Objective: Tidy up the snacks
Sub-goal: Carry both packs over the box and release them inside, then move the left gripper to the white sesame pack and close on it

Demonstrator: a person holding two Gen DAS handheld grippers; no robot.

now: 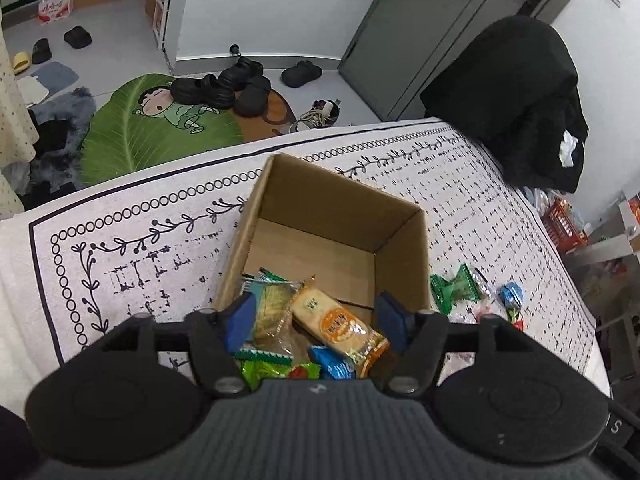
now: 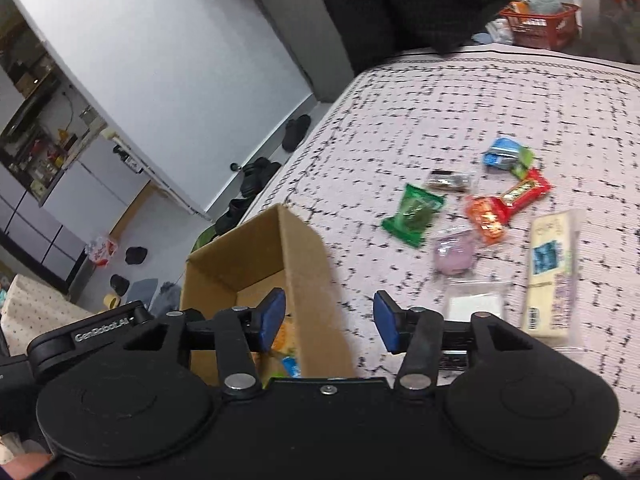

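Note:
An open cardboard box stands on the patterned white cloth. Several snack packets lie in its near end, among them an orange-labelled cracker pack and a green-edged cracker pack. My left gripper is open and empty just above these packets. My right gripper is open and empty over the box's right wall. Loose snacks lie on the cloth to the right: a green packet, a red bar, an orange packet, a blue packet and a long pale cracker pack.
A black garment hangs over a chair at the table's far right corner. A red basket stands beyond the table. Shoes and a green leaf mat lie on the floor past the far edge.

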